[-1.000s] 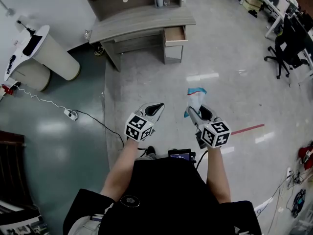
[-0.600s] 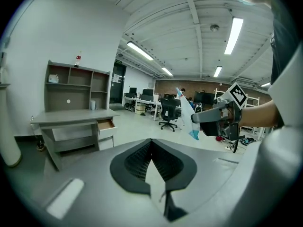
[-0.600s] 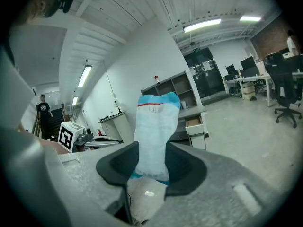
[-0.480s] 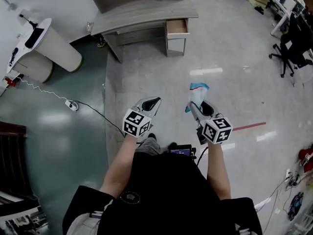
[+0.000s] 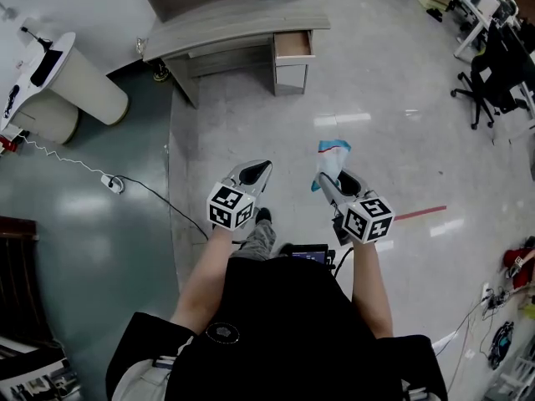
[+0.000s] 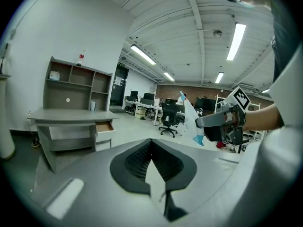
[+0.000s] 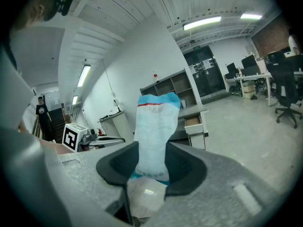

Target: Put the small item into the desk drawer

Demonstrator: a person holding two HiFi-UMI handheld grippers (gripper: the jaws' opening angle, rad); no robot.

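- Floor: pale and glossy, open between the person and the desk. The step in hand, as judged, is carrying the item across. Walk the bare stretch straight to the drawer side.
- Worktop: grey desk with shelving behind, at the far end of the floor and well apart from both tools. Come up to its right-hand end, where the drawer sits, not to the long front.
- Drawer: the top one of the pedestal, already pulled out, and its inside looks bare (also seen past the packet in the right gripper view). Nothing needs opening. Bring the item above the open box and lower it in before letting go.
- Right tool: pads closed on the lower end of the packet, jaws fairly wide around it. Hold the grip steady and the tool level so the tall free end does not swing.
- Left tool: jaws drawn together with nothing between them, held beside the right one. It is free to steady the drawer front if it slides.
- Packet: a small flat sachet, white in the middle with light blue bands at top and bottom and a thin red line near the top. It stands upright out of the right tool. It looks soft and light (likely to flop if tilted).
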